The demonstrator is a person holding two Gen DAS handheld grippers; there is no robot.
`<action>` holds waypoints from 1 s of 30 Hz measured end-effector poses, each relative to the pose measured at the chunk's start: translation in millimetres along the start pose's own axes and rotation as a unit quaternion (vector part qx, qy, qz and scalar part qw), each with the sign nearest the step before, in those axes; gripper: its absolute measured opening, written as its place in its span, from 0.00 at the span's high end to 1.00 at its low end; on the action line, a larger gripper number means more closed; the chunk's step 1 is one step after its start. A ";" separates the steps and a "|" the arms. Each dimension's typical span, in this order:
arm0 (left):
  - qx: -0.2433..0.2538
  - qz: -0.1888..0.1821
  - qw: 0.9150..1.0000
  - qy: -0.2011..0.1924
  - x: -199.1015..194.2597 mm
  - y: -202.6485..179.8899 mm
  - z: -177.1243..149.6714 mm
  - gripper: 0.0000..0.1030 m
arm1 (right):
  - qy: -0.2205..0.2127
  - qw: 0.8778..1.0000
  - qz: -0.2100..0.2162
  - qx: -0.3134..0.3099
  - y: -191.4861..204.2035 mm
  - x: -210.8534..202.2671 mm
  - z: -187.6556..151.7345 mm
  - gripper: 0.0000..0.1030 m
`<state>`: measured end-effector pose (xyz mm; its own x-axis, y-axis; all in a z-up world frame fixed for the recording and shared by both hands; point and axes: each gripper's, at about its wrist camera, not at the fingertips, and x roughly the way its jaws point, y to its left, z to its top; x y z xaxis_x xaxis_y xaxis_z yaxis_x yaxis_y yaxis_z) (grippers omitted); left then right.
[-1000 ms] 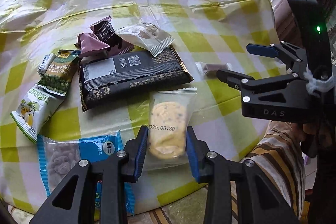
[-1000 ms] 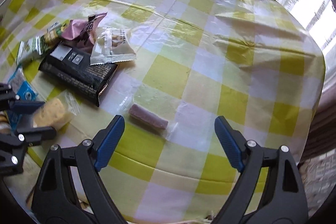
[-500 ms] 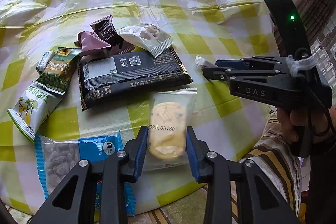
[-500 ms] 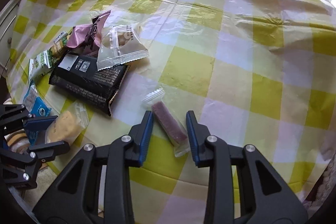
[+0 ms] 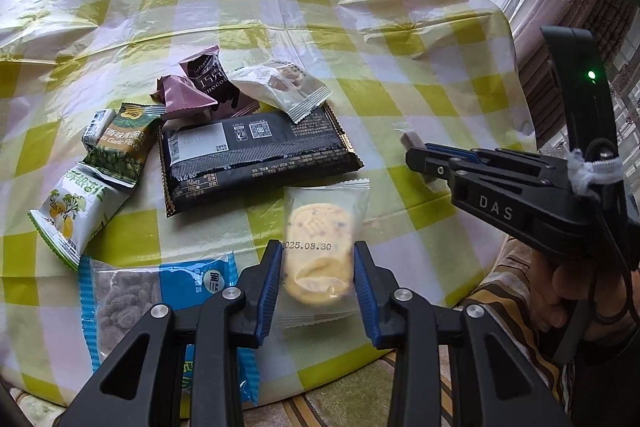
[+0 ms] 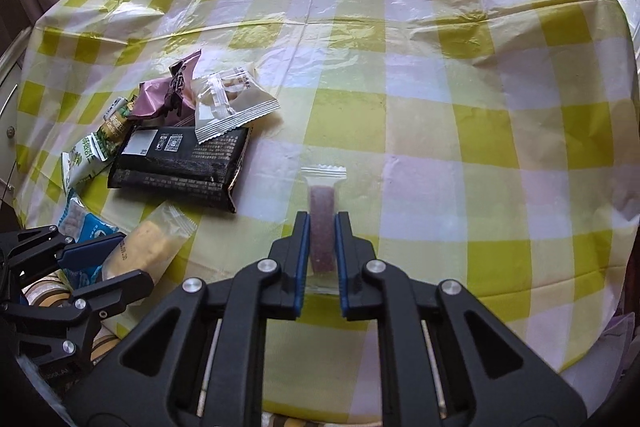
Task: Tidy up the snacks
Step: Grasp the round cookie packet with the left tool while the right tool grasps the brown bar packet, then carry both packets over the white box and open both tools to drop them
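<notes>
A yellow cookie in a clear packet [image 5: 318, 259] sits between the blue pads of my left gripper [image 5: 316, 267], which is shut on it near the table's front edge. In the right wrist view that same cookie packet [image 6: 148, 247] shows at lower left. A thin purple bar in a clear wrapper [image 6: 322, 211] lies lengthwise between the fingers of my right gripper [image 6: 321, 239]; its jaws are closing tight and the pads press both sides of the bar. From the left wrist view the right gripper [image 5: 416, 155] reaches in from the right, the purple bar's end [image 5: 410, 139] poking past its tip.
A pile of snacks lies left of centre: a large black packet [image 5: 256, 155], pink chocolate packets [image 5: 200, 87], a white-clear packet [image 5: 284, 87], green packets [image 5: 124, 143] and a blue packet [image 5: 160, 291]. The yellow-checked tablecloth [image 6: 440, 67] covers the round table. Curtains hang at the right.
My right gripper rolled, swung over the purple bar and went from wide open to shut on it. The left gripper kept still with the cookie packet.
</notes>
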<state>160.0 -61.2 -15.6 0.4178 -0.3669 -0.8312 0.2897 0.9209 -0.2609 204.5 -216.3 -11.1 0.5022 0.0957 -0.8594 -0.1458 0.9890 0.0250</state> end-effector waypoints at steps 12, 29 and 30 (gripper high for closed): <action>0.022 0.021 0.998 -0.047 -29.2 -26.4 5.1 0.65 | -0.040 0.999 -0.017 0.024 -6.2 -47.9 -24.6 0.86; 0.081 -0.046 0.995 -0.041 -24.9 -129.0 -6.7 0.65 | -0.044 0.995 -0.053 0.074 -61.8 -107.8 -84.4 0.86; 0.085 -0.052 0.994 -0.038 -22.9 -135.7 -7.0 0.65 | -0.044 0.994 -0.056 0.079 -67.3 -111.2 -89.1 0.86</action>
<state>105.1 -176.8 35.4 0.4396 -0.4734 -0.7634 0.4728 0.8445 -0.2515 82.5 -303.6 37.3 0.5813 -0.0134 -0.8136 0.0473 0.9987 0.0173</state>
